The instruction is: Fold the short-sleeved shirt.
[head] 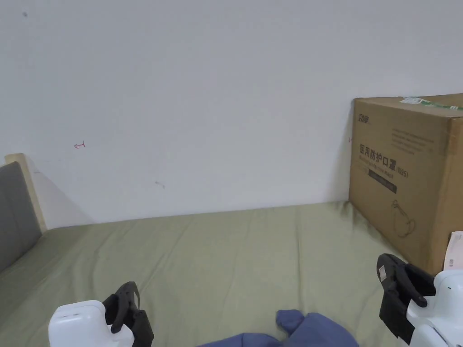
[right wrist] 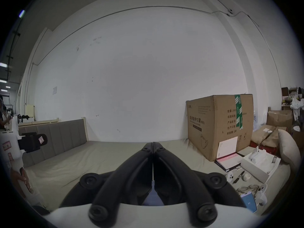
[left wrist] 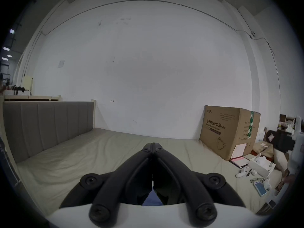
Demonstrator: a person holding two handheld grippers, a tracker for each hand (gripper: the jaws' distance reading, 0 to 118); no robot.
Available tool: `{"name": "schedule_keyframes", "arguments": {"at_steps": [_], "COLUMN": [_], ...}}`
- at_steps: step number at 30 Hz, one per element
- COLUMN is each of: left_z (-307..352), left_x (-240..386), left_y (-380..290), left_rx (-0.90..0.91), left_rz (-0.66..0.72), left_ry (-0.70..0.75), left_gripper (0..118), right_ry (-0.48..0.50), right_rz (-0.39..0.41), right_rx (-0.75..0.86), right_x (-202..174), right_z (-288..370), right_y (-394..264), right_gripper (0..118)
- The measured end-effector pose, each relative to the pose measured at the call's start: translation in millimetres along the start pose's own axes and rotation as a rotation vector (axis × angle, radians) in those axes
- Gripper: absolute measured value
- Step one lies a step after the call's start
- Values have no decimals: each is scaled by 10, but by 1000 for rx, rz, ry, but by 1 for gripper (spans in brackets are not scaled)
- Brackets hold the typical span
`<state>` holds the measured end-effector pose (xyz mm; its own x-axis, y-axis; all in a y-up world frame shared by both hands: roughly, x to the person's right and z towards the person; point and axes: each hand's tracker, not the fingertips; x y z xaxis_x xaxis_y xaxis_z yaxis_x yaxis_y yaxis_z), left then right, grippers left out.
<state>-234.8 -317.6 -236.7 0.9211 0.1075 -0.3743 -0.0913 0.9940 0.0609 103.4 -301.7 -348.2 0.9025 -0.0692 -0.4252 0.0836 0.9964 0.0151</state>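
**Both grippers closed above the bed; shirt at near edge**

Left gripper [left wrist: 152,144]: jaws meet at the tips, nothing between them. Right gripper [right wrist: 153,143]: likewise, tips together and empty. Both are held above the green sheet [head: 235,253]. The blue shirt [head: 312,332] lies crumpled on the sheet, near centre, between the grippers. A carton [head: 407,180] stands far right against the wall [head: 203,90].

From my head camera I see the bed [head: 235,253], its green sheet wrinkled, running back to a white wall [head: 203,90]. My left claw [head: 129,311] sits low near the bed's front left; my right claw [head: 398,293] near the front right. Between them, at the front edge, lies the crumpled blue shirt [head: 307,332]. A cardboard box [head: 407,176] stands at the bed's far right corner, a grey headboard [head: 16,208] on its left.
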Motion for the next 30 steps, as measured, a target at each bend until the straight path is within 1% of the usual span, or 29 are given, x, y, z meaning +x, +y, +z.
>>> {"name": "schedule_keyframes", "arguments": {"at_steps": [2,5,10,13,16,18,20,21,23,24,25,26,27,28,29,30], "left_z": [-32,-49,-111,-159,-341,-703,-1170,-1437,-1912,-2080,-2219,-2319,-2416,-2496,-2568,-2607], "left_x": [-9,-74,-104,-115,-164,-248,-362,-428,-558,-622,-678,-691,-717,-735,-741,-726], "left_y": [-9,-25,-39,-21,87,195,185,99,-164,-364,-538,-725,-891,-1028,-1166,-1335], "left_rx": [-8,-11,-18,-24,-67,-215,-464,-629,-898,-1004,-1056,-1100,-1130,-1150,-1169,-1179], "left_rz": [-22,-8,-24,-27,6,8,25,58,159,206,263,270,244,223,207,194], "left_ry": [-2,5,11,18,12,-4,-47,-96,-192,-210,-211,-175,-138,-113,-80,-46], "left_gripper": [0,0,0,0,0,0,0,0,0,0,0,0,0,11,58,100], "right_ry": [-1,-6,-9,3,34,57,65,70,82,86,88,90,88,87,86,82], "right_rz": [7,10,-12,0,9,11,18,20,16,12,8,4,2,1,1,6], "right_rx": [3,-15,-47,-63,-82,-97,-111,-120,-139,-153,-167,-182,-196,-208,-221,-233], "right_x": [-33,-78,-111,-131,-139,-144,-144,-143,-133,-125,-116,-103,-84,-67,-44,-21], "right_z": [-13,-93,-210,-275,-341,-377,-410,-426,-465,-489,-513,-536,-553,-572,-596,-619], "right_y": [-16,-40,-69,-52,-19,-9,-27,-39,-81,-109,-137,-168,-200,-230,-264,-296], "right_gripper": [0,0,0,0,0,0,0,0,0,0,0,0,0,0,0,0]}}
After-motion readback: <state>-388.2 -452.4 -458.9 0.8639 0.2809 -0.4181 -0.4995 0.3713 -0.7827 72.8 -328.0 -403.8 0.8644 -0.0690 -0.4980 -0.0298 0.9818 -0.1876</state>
